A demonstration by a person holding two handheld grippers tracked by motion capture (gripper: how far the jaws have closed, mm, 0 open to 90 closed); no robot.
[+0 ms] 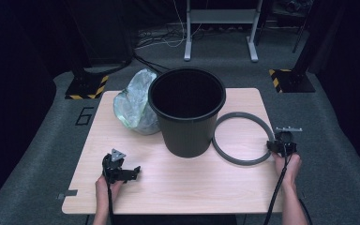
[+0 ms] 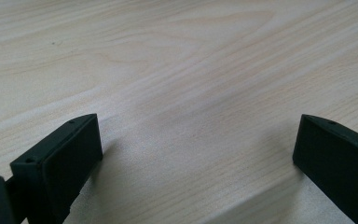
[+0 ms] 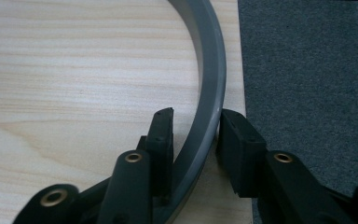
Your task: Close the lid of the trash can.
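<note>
Fingers (image 3: 235,149) of the right gripper (image 1: 278,146) straddle the grey ring (image 1: 242,137), one inside the band, one outside. Right gripper view: ring band (image 3: 209,93) runs between them, outer finger close against it, small gap on the inner side; can't tell if it's fully clamped. Grip point sits at the worktop's right edge, grey carpet (image 3: 307,70) just beyond.

Left gripper (image 1: 120,169) fingers (image 2: 70,154) spread wide, nothing between them, hovering low over bare wood (image 2: 177,70) near the front-left of the worktop (image 1: 178,183).

Ring lies flat on the right side of the worktop, its left arc touching or just beside the base of the black bucket (image 1: 187,110). Bucket stands upright mid-worktop toward the back, looks empty as far as its dark inside shows. Crumpled clear plastic bag (image 1: 135,103) lies at the bucket's left, touching it, at the back-left edge.

Person's hand on each gripper: left hand (image 1: 107,186), right hand (image 1: 288,165), cables trailing toward the front edge.
</note>
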